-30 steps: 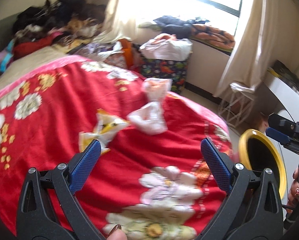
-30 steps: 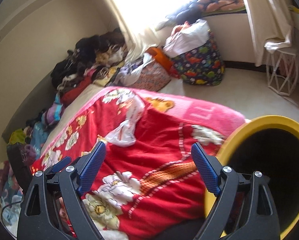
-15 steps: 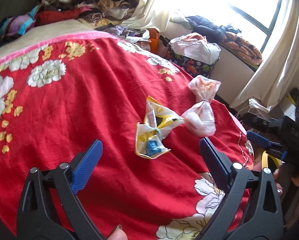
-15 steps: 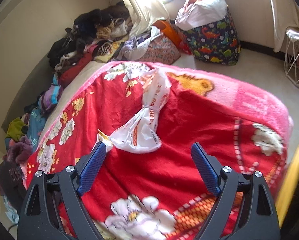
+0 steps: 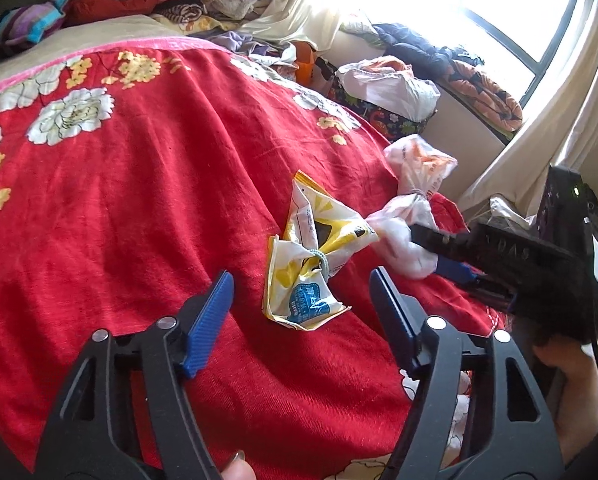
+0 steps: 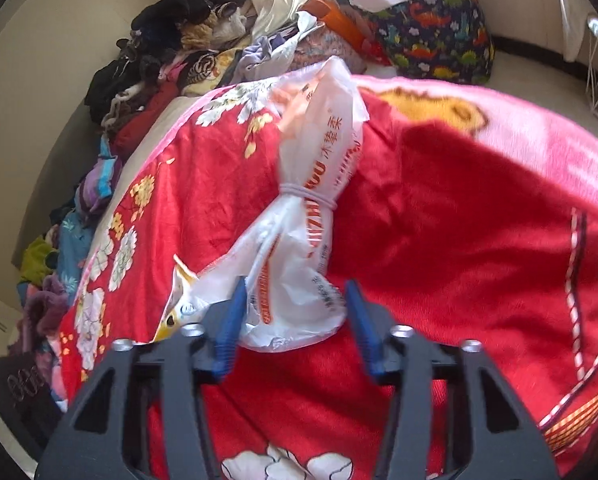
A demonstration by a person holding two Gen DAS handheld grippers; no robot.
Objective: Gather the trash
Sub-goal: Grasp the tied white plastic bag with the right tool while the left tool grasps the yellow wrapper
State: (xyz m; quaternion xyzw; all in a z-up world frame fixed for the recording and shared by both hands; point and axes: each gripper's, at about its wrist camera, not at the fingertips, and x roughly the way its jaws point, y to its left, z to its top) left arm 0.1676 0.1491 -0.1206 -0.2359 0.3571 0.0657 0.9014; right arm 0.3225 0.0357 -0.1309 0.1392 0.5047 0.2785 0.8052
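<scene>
The white plastic bag (image 6: 299, 240), tied at its middle with a rubber band (image 6: 309, 196), carries orange print along its length: above the band three Chinese characters can be seen, of which the last looks like 柔, and just below the band run Latin capitals that read partly as "IZH", the rest being folded away. More small orange lines lie lower on this bag, too creased to read. Beside the bag, the yellow and white wrapper (image 5: 311, 256) has a blue panel (image 5: 305, 300) with white characters, too small to make out. The dark body of the right gripper (image 5: 439, 254) shows embossed letters, not legible
</scene>
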